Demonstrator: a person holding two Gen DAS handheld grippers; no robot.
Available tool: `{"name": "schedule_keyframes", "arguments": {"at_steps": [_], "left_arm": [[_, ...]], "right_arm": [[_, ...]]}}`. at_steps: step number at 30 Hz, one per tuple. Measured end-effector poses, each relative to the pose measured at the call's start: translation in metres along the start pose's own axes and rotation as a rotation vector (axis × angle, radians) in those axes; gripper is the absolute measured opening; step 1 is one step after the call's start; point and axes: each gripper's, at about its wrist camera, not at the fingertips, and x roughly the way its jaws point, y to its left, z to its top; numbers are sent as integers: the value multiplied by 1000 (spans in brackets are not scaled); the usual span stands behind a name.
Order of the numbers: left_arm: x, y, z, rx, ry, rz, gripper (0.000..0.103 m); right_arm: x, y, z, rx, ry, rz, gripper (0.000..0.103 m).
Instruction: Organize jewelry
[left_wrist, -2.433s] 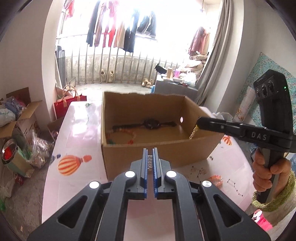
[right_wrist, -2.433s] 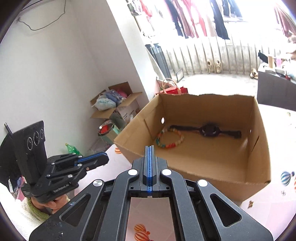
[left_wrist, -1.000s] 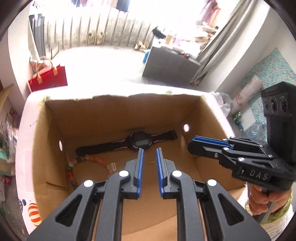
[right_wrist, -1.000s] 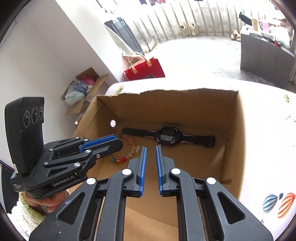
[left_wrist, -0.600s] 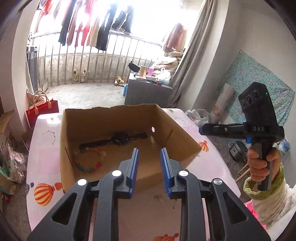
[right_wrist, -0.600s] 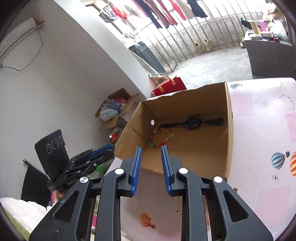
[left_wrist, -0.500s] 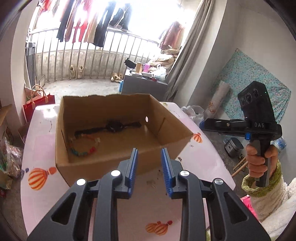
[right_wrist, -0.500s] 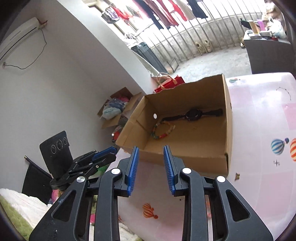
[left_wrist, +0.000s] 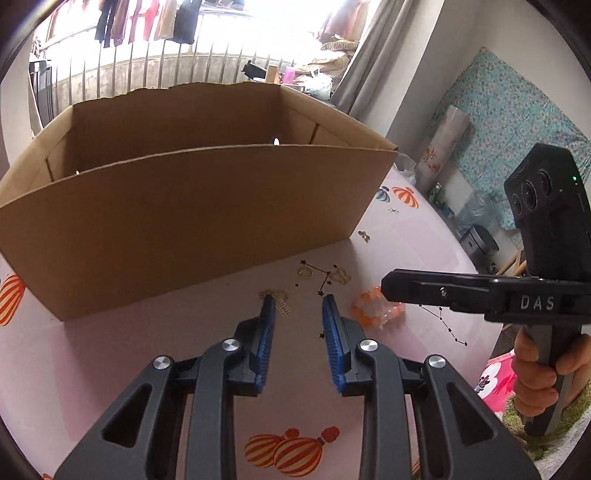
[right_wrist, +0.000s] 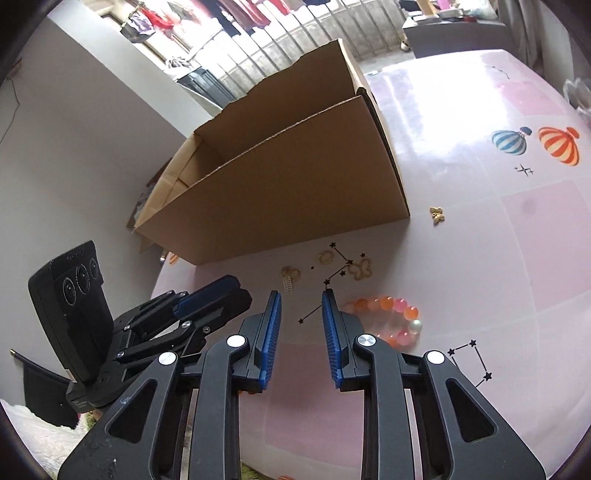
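A cardboard box (left_wrist: 184, 206) stands on the pink table; it also shows in the right wrist view (right_wrist: 295, 184). Its inside is hidden from both views. In front of it lie loose pieces: an orange bead bracelet (right_wrist: 391, 317), also in the left wrist view (left_wrist: 373, 306), a small gold comb charm (right_wrist: 288, 280), a gold ring (right_wrist: 325, 257), a gold butterfly outline (right_wrist: 362, 268) and a small gold butterfly (right_wrist: 437, 214). My left gripper (left_wrist: 298, 302) is open and empty, low over the table near the comb charm (left_wrist: 282, 304). My right gripper (right_wrist: 298, 295) is open and empty, just left of the bracelet.
The table (right_wrist: 517, 258) has a pink cloth with balloon prints (right_wrist: 557, 144). Its right edge drops off near a teal patterned wall hanging (left_wrist: 517, 129). Each gripper shows in the other's view, close beside it (left_wrist: 461, 291) (right_wrist: 184, 314).
Both grippers dropped their pieces into the box, opened, drew back and came down low over the table in front of it, near the loose jewelry.
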Motion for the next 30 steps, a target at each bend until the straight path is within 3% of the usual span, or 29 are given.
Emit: {"name": "schedule_keyframes", "arguments": {"at_steps": [9,13,15,21,23,30], "left_arm": [[36,-8,10,58,74,107,25],[38,-14,10,111,90,160,19],[40,-20,12,139,96,186,12],[37,-16,8,142,93,176,9],[31,-11,2,133,74,161,2],[16,1,-10,107,78,167,2]], "right_arm": [[0,-2,3,-46,-27,-33,24],[2,-9,5,-37,-29,-36,24],[5,-9,5,-32,-27,-37,24],[6,-18,6,-7,-24,-36,24],[7,-19,6,-1,-23,-37,24],[4,-19,6,5,-29,-42,24]]}}
